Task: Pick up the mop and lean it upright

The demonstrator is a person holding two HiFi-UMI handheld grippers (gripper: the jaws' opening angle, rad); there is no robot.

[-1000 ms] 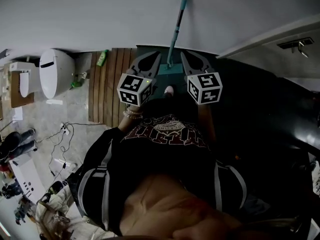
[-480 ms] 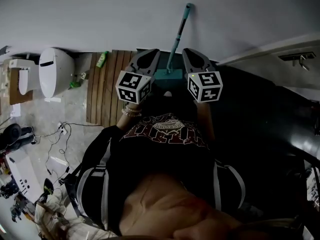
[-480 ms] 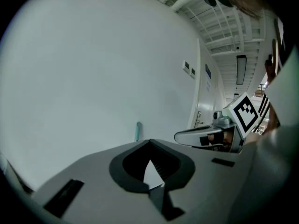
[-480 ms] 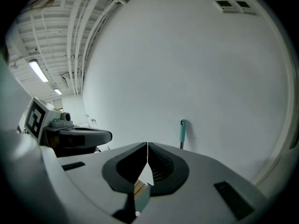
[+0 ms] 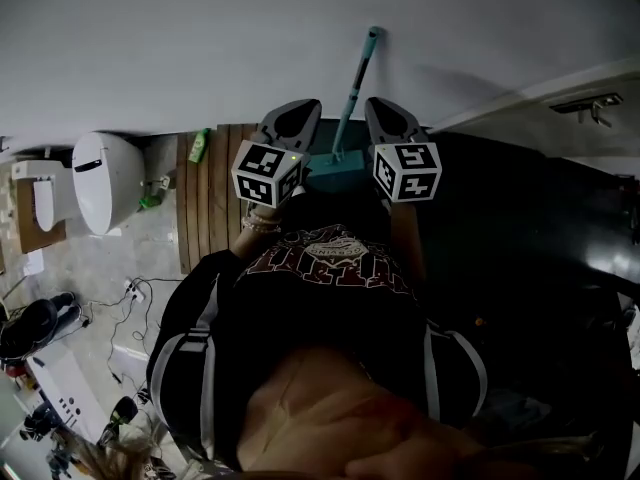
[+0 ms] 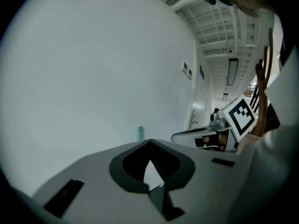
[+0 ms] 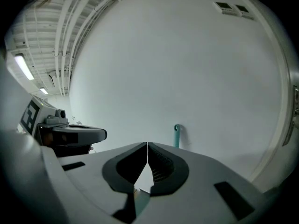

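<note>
We see the mop (image 5: 352,88) leaning on the white wall (image 5: 180,38), its teal head (image 5: 335,166) on the dark floor between our two grippers. The left gripper (image 5: 296,111) and right gripper (image 5: 384,111) flank the handle without touching it. Both are closed tip to tip with nothing in them. To the left lie a slat mat (image 5: 212,203), a green bottle (image 5: 199,146), a toilet (image 5: 100,178) and loose cables (image 5: 125,293), all well apart from the mop. Our own torso fills the lower head view.

The gripper views show only the handle's top end (image 7: 176,135) above the closed jaws, plus ceiling pipes (image 7: 70,27) and a lamp (image 7: 25,66) that the head view lacks.
</note>
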